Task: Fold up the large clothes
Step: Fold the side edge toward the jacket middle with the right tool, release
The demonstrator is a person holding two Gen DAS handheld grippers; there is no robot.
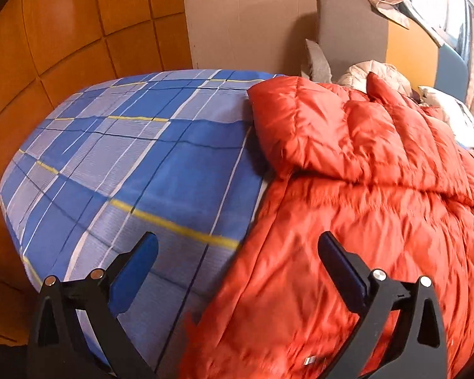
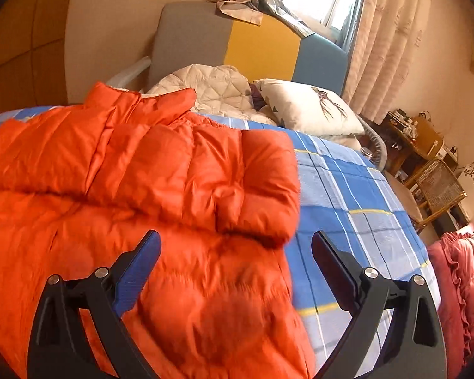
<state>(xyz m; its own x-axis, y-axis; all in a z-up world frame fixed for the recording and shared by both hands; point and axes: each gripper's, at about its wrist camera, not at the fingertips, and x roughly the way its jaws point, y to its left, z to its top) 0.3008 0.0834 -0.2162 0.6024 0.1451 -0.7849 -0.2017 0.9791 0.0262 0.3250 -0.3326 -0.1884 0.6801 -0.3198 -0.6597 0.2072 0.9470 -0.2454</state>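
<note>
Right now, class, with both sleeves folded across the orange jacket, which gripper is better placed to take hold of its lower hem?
Probably left: the left gripper straddles the orange jacket edge near the hem; the right gripper hovers higher, by the folded sleeve.

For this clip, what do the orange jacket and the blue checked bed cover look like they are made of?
Orange jacket: thin, slightly glossy synthetic shell, probably nylon or polyester, over puffy filling; stitched quilted channels and crinkly sheen suggest it. Blue checked bed cover: matte woven cloth, likely cotton or a blend; no shine, fine striped weave, soft creases.
</note>
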